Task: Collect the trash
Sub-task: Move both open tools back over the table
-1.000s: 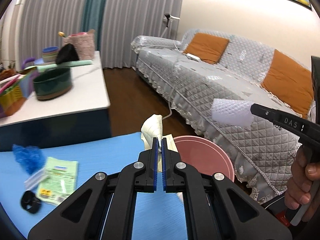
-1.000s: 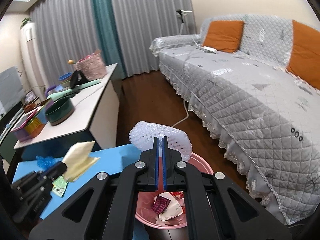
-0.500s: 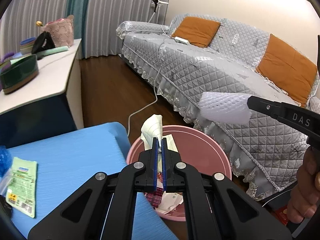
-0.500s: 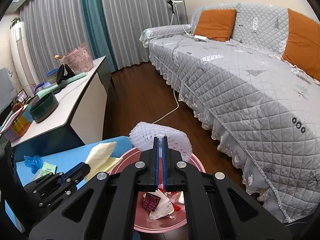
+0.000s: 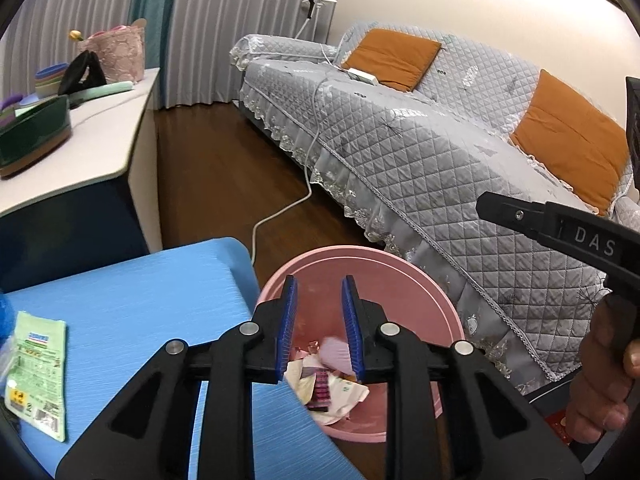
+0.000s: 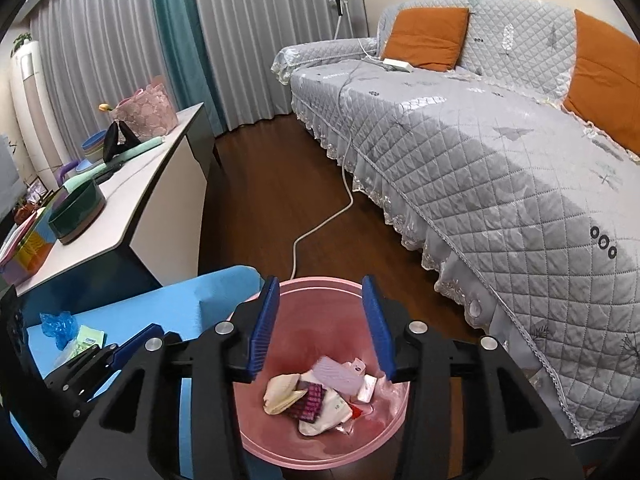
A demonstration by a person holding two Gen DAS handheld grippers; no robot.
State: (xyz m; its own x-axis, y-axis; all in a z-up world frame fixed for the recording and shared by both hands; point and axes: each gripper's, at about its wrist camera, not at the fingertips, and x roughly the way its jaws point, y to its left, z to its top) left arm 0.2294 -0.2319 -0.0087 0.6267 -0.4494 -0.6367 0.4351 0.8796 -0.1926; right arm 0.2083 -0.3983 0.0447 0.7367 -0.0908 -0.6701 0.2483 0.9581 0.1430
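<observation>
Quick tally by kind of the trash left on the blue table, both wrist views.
Green printed packet: 1
Blue crumpled plastic: 1
Total: 2 on the blue table, as far as these views show. Its near left part is cut off in both, so more may lie there.

One pink bin point(image 6: 256, 446), two orange cushions point(image 6: 426, 36), two grippers point(image 6: 320, 328)

My left gripper point(image 5: 318, 322) hangs over the pink bin point(image 5: 420, 276), jaws just opened, nothing between them. Crumpled wrappers point(image 5: 332, 386) lie in the bin's bottom. Blue table point(image 5: 140, 300) touches the bin's left rim; a green packet point(image 5: 38, 372) lies on it. My right gripper point(image 5: 560, 228) pokes in from the right, its opening hidden.
</observation>
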